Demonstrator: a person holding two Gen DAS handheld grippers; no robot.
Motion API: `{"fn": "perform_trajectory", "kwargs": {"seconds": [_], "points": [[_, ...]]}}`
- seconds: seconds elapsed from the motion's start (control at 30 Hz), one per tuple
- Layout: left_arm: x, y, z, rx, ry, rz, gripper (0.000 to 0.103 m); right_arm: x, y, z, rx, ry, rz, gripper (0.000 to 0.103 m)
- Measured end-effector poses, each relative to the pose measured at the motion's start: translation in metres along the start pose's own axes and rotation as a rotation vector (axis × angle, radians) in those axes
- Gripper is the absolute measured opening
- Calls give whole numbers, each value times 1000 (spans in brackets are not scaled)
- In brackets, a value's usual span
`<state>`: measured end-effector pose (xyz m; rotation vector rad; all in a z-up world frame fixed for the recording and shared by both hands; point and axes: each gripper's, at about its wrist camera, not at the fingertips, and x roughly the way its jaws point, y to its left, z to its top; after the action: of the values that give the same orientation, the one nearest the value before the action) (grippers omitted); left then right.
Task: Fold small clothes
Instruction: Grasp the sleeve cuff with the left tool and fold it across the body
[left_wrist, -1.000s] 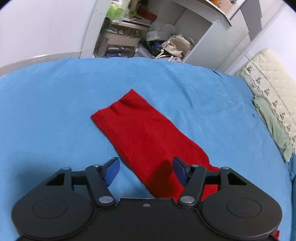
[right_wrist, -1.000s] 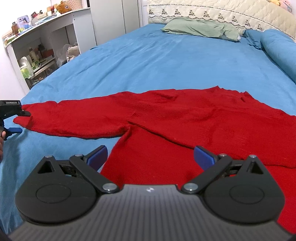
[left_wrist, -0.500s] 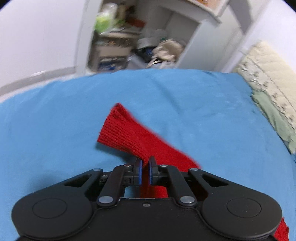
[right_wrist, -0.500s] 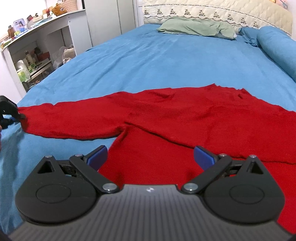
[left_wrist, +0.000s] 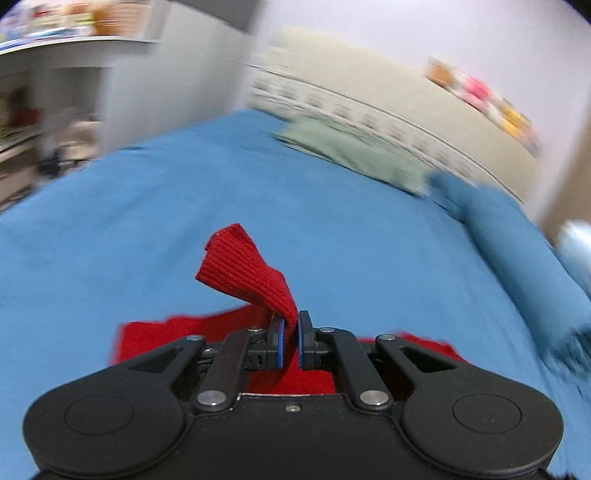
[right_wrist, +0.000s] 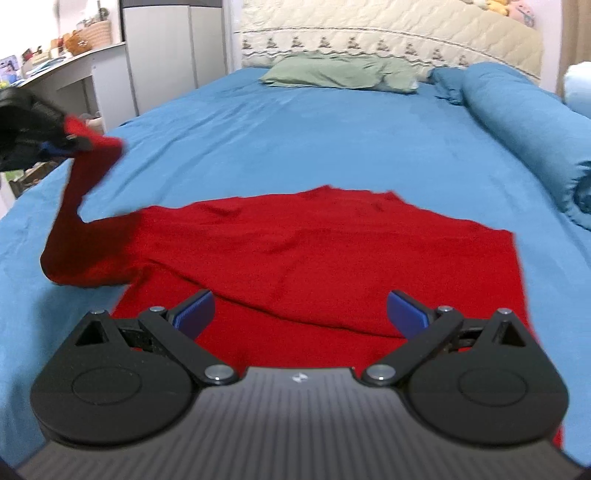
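Red sweater (right_wrist: 332, 236): ribbed knit cloth, matt, coarse weave plain on cuff (left_wrist: 243, 266).
Left gripper (left_wrist: 290, 341): matt black plastic links, bright metal pivot pins, smooth blue pads (left_wrist: 279, 343).
Right gripper (right_wrist: 299, 310): same matt black plastic; grey ridged housing, blue pads (right_wrist: 194, 312) faintly glossy.
Bed sheet (right_wrist: 295, 140): blue cloth, soft, matt, lightly creased.
Pillow (right_wrist: 332, 72): green cloth, rumpled.
Headboard (right_wrist: 388, 33): cream quilted fabric, stitched.

Black left tool (left_wrist: 290, 339), right tool (right_wrist: 299, 314); blue pads, silver screws.
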<state>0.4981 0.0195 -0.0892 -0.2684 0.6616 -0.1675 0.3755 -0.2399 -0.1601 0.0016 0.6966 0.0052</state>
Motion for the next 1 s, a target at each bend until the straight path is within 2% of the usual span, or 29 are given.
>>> {"fn": "perform_trajectory", "kwargs": {"seconds": [0.17, 0.27, 0.4, 0.57, 0.63, 0.7, 0.77, 0.8, 1.0], "points": [[34, -96, -42, 147, 119, -151, 6, -15, -48, -11, 18, 2, -39, 103], [56, -143, -75, 247, 202, -197, 6, -21, -73, -20, 30, 15, -57, 103], [78, -179, -115, 346, 288, -199, 6, -25, -99, -34, 48, 33, -71, 103], [96, -188, -144, 394, 365, -175, 7, -23, -117, -46, 70, 50, -67, 103], [95, -185, -140, 386, 363, -186, 19, -21, -119, -48, 73, 53, -57, 103], [86, -178, -134, 369, 351, -189, 66, -16, -117, -46, 74, 54, -43, 103], [70, -167, -122, 353, 304, -168, 84, -11, -115, -39, 76, 54, -29, 103], [63, -162, -116, 348, 287, -151, 89, -9, -113, -37, 79, 52, -21, 103], [31, -108, -86, 267, 238, -24, 89, 14, -92, -10, 134, 76, 56, 103]]}}
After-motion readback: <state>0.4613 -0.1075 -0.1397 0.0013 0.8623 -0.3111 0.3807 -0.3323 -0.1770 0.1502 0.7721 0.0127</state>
